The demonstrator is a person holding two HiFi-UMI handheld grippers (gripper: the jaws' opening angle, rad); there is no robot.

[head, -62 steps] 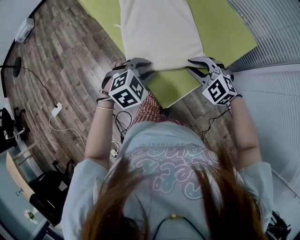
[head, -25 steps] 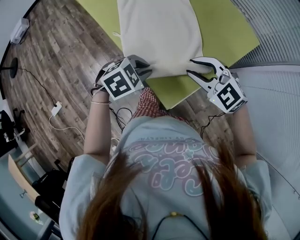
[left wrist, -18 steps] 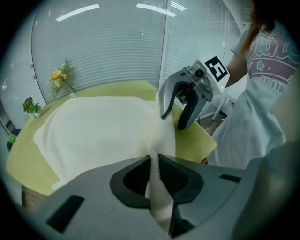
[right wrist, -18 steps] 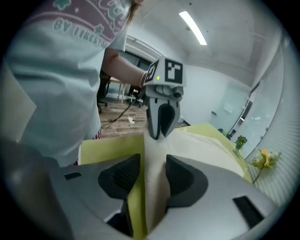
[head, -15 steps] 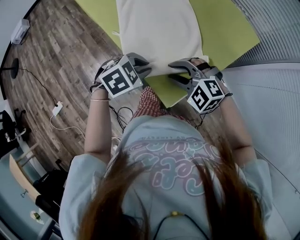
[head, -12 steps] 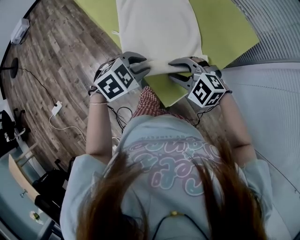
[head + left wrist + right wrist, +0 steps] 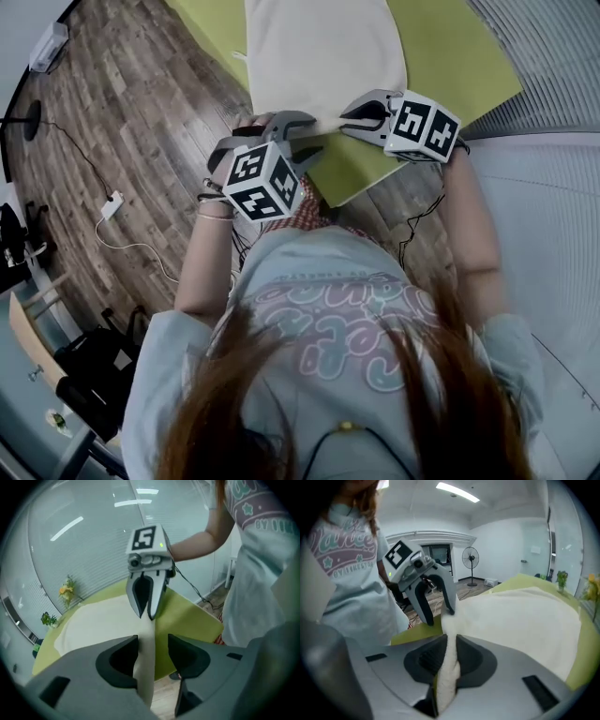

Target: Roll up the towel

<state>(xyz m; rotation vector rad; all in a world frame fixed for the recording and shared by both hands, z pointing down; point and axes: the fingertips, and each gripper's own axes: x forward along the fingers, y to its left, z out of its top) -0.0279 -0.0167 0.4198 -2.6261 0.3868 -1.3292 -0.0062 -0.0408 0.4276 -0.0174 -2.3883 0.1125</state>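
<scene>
towel [image 7: 323, 56] lies flat on the green worktop [image 7: 450, 56], with its near edge raised into a thin ridge that runs between the two grippers. we judge it light, soft and floppy with no stiffness, so it will likely sag or unroll if let go. we would take it at the near hem, one grip toward each corner, and keep the roll tight. right gripper [image 7: 451, 654] has just been closing and its jaws pinch the bunched hem. left gripper [image 7: 153, 645] has just been opening; the hem passes between its jaws, lying against one with a gap at the other, so nothing is clamped there. head view gives us the full spread of the cloth and both grippers near each other at the near edge, but not the jaw gaps. the gripper views give the pinch and the gap, and each shows the other gripper along the ridge.
</scene>
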